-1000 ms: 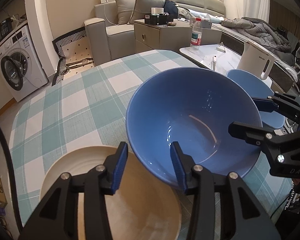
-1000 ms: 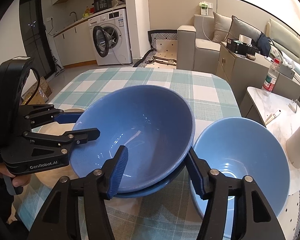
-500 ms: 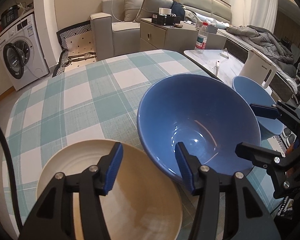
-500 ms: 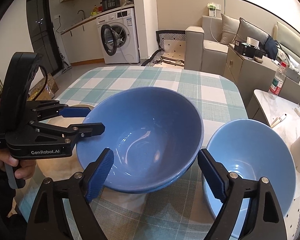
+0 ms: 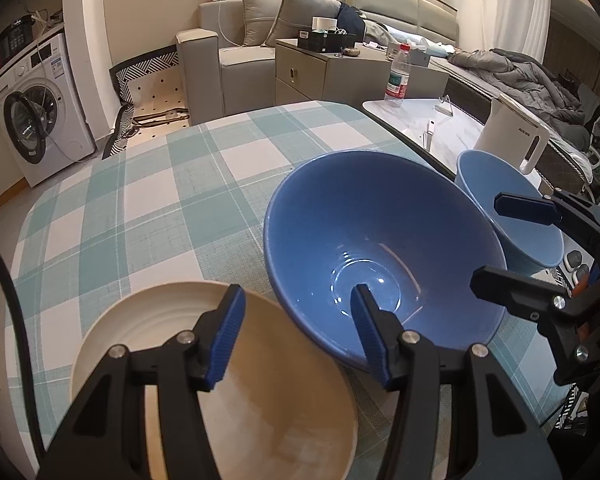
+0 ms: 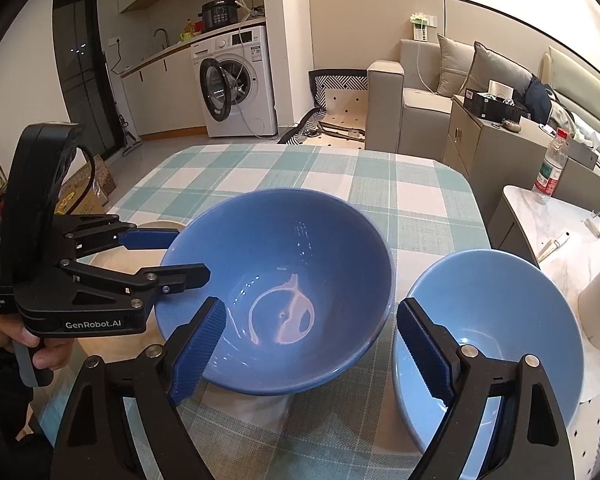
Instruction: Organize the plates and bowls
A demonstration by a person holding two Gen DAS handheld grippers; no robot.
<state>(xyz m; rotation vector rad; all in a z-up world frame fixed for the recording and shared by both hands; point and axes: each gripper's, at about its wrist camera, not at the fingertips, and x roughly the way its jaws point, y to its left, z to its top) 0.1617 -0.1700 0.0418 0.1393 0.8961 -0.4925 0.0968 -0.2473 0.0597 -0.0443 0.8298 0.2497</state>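
Both claws are spread wide and hold nothing: the left gripper (image 5: 296, 332) straddles the near rim of the big blue bowl (image 5: 384, 252), the right gripper (image 6: 310, 354) hangs before it. Two blue bowls, counting the smaller bowl (image 6: 488, 320), and one cream plate (image 5: 284, 404) rest on the checked table (image 5: 148, 200).

Both wrist views close above table, facing across it; shared: dark blue bowl (image 5: 384, 256) (image 6: 276, 288).
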